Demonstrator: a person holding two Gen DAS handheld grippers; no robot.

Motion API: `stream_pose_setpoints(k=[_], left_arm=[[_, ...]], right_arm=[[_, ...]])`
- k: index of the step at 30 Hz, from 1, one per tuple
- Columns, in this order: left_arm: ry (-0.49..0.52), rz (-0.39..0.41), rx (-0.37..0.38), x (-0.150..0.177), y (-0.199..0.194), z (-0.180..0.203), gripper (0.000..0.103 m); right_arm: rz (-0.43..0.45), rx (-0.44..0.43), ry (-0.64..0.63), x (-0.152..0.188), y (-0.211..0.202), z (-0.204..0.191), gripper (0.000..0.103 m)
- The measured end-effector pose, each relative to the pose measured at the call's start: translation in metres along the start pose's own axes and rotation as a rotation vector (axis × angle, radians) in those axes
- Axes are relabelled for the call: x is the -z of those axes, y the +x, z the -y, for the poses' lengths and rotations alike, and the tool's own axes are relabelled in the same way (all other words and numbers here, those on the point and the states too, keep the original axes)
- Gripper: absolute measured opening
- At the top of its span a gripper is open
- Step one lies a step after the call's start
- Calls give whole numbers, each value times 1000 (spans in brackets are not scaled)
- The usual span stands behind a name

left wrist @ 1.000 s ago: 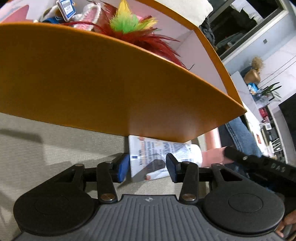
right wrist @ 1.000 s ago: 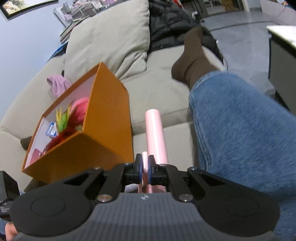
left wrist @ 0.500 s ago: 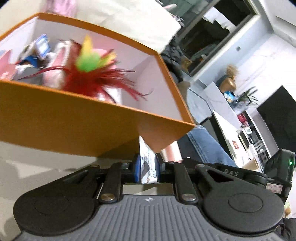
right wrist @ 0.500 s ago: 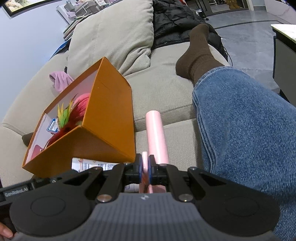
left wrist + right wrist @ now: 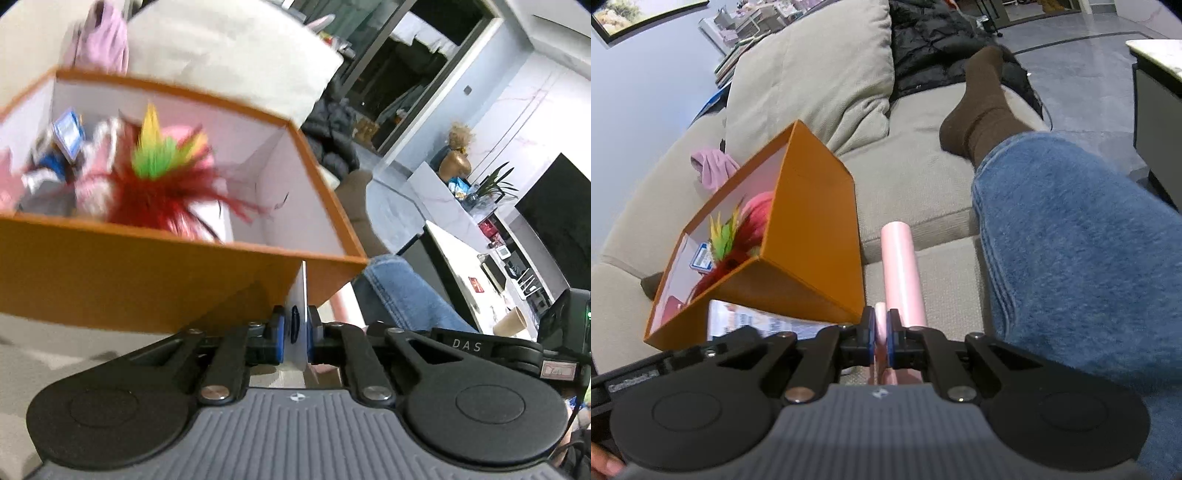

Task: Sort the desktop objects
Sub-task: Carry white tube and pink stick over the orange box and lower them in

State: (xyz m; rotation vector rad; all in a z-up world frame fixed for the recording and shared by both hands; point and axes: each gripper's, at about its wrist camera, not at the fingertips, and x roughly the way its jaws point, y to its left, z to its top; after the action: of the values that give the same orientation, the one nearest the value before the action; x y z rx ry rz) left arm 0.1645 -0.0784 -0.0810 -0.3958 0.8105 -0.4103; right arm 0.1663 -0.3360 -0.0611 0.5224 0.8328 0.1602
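Observation:
An orange box (image 5: 147,288) (image 5: 812,229) stands tilted on the grey sofa. It holds a red, green and yellow feather toy (image 5: 166,173) (image 5: 727,240), pink items and a blue-edged tag. My left gripper (image 5: 295,332) is closing on the flat end of a white printed tube (image 5: 301,295) (image 5: 750,321). The tube is pinched between the blue pads and held up at the box's near corner. Just right of the box, my right gripper (image 5: 881,332) is shut on the flat end of a pink tube (image 5: 901,269) (image 5: 340,306), which points away over the seat.
A person's leg in blue jeans (image 5: 1071,258) with a brown sock (image 5: 982,107) lies along the sofa on the right. A large beige cushion (image 5: 812,74), a purple cloth (image 5: 713,166) and a black jacket (image 5: 931,40) lie behind the box. A white counter (image 5: 461,254) stands off the sofa.
The left jaws closed from wide open onto the white tube and lifted it off the seat, so the left view now looks over the box's rim. The right gripper and pink tube stayed put.

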Motion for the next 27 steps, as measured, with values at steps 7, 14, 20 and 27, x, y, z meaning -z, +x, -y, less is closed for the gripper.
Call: stream_pose_setpoints(k=[7,14,20,27], left_arm=[[38,131,55,-27,-63,12,11],[78,288,-22,-77,-97,15,11],[46,267,-68,-88,-73,-1,11],[22,206,-76,-84,-54,-30,11]], right_arm=[[124,-64,-50,-27,-50,-31,6],[221,-176,-154,-72,-54,-97,6],[154,-134,-210,-88,10,-134,6],[68,16,-250,-90,83,-141,6]])
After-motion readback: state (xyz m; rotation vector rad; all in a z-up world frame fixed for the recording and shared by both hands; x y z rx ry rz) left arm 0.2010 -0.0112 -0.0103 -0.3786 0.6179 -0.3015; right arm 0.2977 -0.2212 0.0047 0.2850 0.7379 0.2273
